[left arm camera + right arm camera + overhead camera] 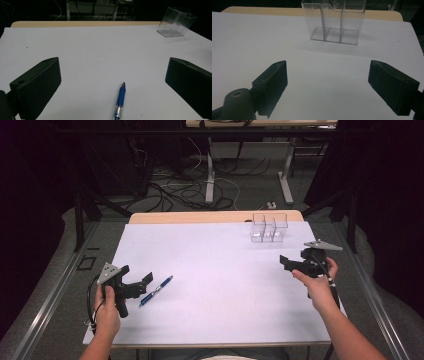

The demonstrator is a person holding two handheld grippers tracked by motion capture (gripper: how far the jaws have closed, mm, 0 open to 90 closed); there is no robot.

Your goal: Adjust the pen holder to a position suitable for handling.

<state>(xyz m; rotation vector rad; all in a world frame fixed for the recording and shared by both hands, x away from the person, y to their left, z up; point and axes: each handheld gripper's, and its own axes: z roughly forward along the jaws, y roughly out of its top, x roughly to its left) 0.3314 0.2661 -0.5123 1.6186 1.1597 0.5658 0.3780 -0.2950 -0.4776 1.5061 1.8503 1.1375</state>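
A blue pen lies on the white table top at the front left, its tip pointing up and to the right. My left gripper hovers just left of the pen with its jaws wide apart. In the left gripper view the pen lies on the table between and ahead of the jaws, untouched. A clear plastic divided holder stands at the back right, seemingly with nothing in it. My right gripper is held near the right edge, in front of the holder, open with nothing between its jaws.
The light wooden table edge runs along the back. Beyond it are a dark floor with cables and table legs. Dark metal frame rails flank both sides of the table.
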